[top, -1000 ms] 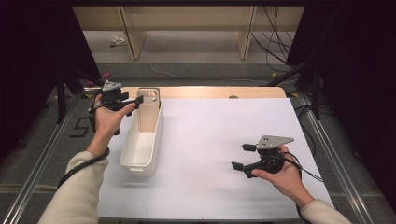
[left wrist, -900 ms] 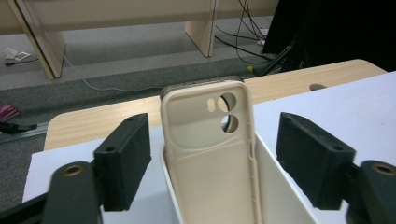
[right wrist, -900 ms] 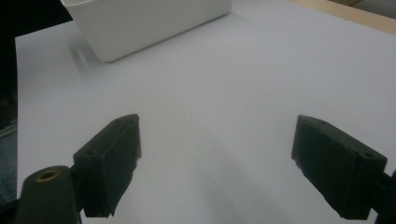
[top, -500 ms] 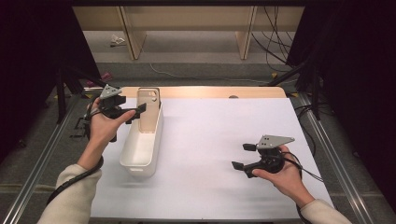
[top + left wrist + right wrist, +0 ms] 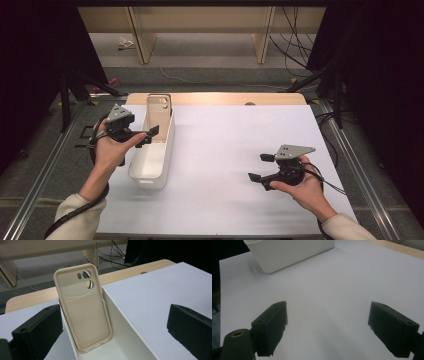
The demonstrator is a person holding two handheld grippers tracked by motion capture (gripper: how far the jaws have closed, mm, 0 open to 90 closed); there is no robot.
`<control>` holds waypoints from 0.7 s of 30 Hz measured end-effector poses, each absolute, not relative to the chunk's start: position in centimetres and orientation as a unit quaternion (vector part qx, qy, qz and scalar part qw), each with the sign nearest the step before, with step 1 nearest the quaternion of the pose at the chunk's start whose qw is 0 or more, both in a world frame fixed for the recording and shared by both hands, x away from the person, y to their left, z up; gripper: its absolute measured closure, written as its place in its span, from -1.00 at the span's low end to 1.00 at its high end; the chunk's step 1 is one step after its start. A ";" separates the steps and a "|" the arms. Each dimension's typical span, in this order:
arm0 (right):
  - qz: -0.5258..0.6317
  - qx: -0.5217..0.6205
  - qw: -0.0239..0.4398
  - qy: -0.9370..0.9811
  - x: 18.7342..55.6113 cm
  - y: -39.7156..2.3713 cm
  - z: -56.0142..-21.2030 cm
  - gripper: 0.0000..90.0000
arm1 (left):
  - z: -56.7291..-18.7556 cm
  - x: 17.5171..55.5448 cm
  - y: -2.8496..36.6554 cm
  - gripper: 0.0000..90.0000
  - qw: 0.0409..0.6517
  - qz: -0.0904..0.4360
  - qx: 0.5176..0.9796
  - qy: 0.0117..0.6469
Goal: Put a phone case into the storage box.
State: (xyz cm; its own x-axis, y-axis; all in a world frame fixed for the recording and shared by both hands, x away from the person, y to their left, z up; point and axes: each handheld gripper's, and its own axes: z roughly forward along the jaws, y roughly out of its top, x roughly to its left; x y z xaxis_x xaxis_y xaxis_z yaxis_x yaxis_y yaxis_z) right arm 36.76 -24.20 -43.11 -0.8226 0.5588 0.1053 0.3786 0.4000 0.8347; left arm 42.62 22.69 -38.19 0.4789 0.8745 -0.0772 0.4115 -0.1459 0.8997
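A beige phone case (image 5: 159, 106) (image 5: 83, 307) stands on end inside the far end of a long white bin (image 5: 150, 167) (image 5: 132, 337), leaning on the bin's end wall with its hollow side facing me. My left gripper (image 5: 149, 136) (image 5: 113, 327) hovers at the bin's left rim, a little short of the case. Its jaws have just been opening and stand wide apart, touching nothing. My right gripper (image 5: 260, 167) (image 5: 334, 327) is held low over the white tabletop at the right, open and with nothing in it. The bin's near corner (image 5: 287, 252) shows ahead of it.
A white sheet (image 5: 240, 140) covers the table, with a wooden strip (image 5: 225, 98) along its far edge. Metal rails (image 5: 350, 150) run down both sides. Cables and wooden furniture legs lie on the floor beyond.
My left gripper has let go of the phone case, opened wide, and pulled back left and toward me. The case stays standing in the bin. The right hand has kept still.
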 end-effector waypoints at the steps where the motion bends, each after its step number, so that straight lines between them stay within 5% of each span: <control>1: 0.469 0.282 0.096 0.831 36.8 -24.2 -43.1 -0.63 | -38.2 42.5 22.6 -1.00 0.476 0.243 0.717 0.447; 21: 0.471 0.282 0.097 0.830 36.7 -24.2 -43.1 -0.63 | -38.8 39.6 21.0 -1.00 0.487 0.221 0.731 0.423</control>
